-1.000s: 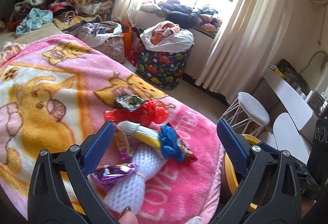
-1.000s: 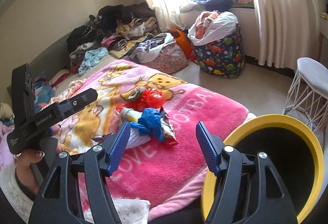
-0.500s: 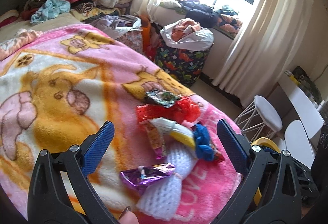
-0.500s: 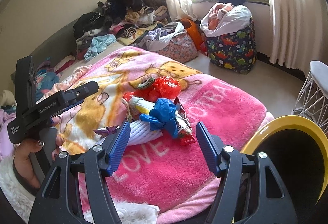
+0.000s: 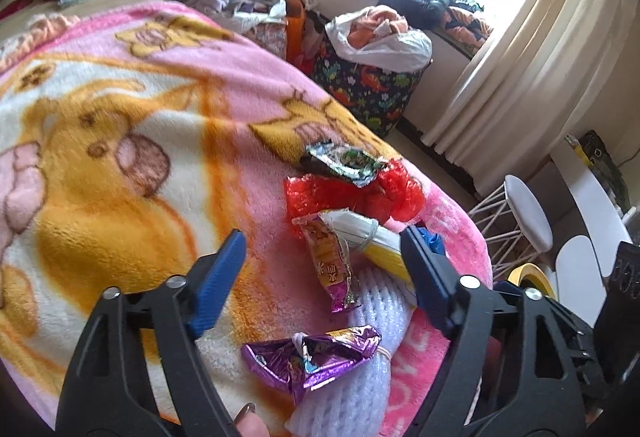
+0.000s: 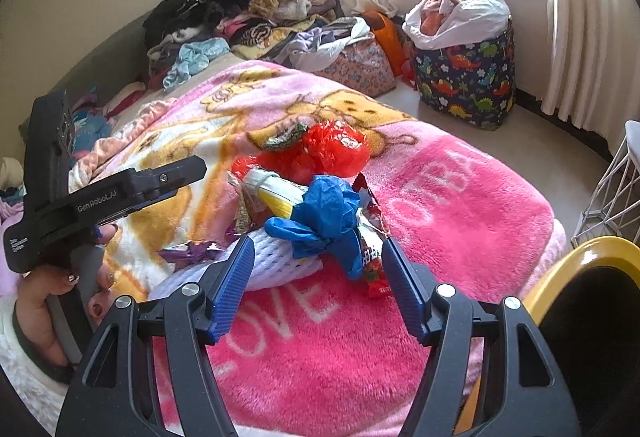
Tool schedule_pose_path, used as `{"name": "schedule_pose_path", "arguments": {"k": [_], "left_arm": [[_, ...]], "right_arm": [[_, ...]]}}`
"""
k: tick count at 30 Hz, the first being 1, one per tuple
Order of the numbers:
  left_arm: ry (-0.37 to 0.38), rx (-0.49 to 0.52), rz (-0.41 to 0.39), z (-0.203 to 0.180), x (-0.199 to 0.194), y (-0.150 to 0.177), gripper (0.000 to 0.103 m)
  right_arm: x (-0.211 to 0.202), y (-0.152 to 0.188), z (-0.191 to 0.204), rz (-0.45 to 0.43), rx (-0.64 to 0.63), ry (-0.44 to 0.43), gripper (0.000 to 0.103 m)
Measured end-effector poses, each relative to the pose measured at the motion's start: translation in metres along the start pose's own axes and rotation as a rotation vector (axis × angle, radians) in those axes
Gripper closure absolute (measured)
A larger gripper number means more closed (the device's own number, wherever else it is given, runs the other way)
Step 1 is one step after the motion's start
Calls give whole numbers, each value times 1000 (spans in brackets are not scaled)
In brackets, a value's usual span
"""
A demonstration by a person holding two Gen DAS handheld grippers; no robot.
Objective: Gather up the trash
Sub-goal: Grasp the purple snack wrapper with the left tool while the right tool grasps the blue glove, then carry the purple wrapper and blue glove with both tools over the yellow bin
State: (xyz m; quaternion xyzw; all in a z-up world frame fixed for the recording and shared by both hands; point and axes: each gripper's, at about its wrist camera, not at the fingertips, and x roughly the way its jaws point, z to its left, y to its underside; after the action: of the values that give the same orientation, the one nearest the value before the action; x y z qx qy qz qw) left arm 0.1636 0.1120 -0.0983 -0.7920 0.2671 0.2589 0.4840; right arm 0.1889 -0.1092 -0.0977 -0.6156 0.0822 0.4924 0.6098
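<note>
Trash lay heaped on the pink cartoon blanket (image 6: pixel 460 221), just ahead of both your grippers. Your left gripper (image 5: pixel 322 263) was closing its jaws, yet the pads pressed on nothing; the orange snack wrapper (image 5: pixel 330 263) sat in the gap between them, and the purple foil wrapper (image 5: pixel 312 353) lay nearer, at 6 o'clock from it, on the white mesh foam sleeve (image 5: pixel 360 389), whose lower end ran out of frame. Its right finger (image 5: pixel 424 277) covered part of the yellow-and-white packet (image 5: pixel 360 233) and most of the blue glove. Your right gripper (image 6: pixel 318 281) stood partly open and empty, its pads clear of the pile. Just beyond its tips was the crumpled blue glove (image 6: pixel 324 213), hiding much of a red-printed wrapper (image 6: pixel 370 257), whose print was too small to read. At 12 o'clock from the glove was the red plastic mesh (image 6: pixel 328 151), with a green foil wrapper (image 5: pixel 346 163) on its far edge. At 4 o'clock in the right view, a yellow-rimmed bin (image 6: pixel 576 261) was cut off by the frame, its inside too dark to make out. At 9 o'clock your hand (image 6: pixel 52 301) gripped the left tool's handle. Farther off stood a dinosaur-print basket (image 6: pixel 466 85), topped by a white bag, and a clothes pile (image 6: pixel 240 9) by the wall. The window was blown out white.
</note>
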Motion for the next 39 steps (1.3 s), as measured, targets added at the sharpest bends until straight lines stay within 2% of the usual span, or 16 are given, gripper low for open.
{"name": "schedule_pose_path", "arguments": {"k": [3,8,9,12,15,18,20,22,24,26,30,39], "left_arm": [[18,-21,50,3,13,1,41],[56,-44,112,5,29,5,42],[59,-47,119,5,31,6,45],[60,-46,138,5,36,8,46],[64,-45,154,5,40,9,52],[71,-50,165,6,44,10,56],[69,-49,173,5,46,10,60],[70,-48,177,5,48,11,65],[68,-44,181,3,48,13,76],[69,-44,181,2,47,14,80],[71,-43,176,0,44,15,83],[75,-35,133,-6,28,10,84]], "right_arm": [[12,-3,0,21,2,-4,42],[32,-6,2,59,0,-14,45],[34,-6,2,64,-1,-16,45],[41,-7,3,75,-9,-19,47],[47,-7,3,86,-12,-21,54],[51,-7,4,92,-12,-25,67],[52,-7,4,93,-17,-28,83],[50,-6,5,84,-17,-33,90],[46,-6,4,73,-12,-41,93],[40,-5,2,60,1,-53,97],[27,-5,2,35,2,-69,99],[1,0,9,0,1,-93,100]]}}
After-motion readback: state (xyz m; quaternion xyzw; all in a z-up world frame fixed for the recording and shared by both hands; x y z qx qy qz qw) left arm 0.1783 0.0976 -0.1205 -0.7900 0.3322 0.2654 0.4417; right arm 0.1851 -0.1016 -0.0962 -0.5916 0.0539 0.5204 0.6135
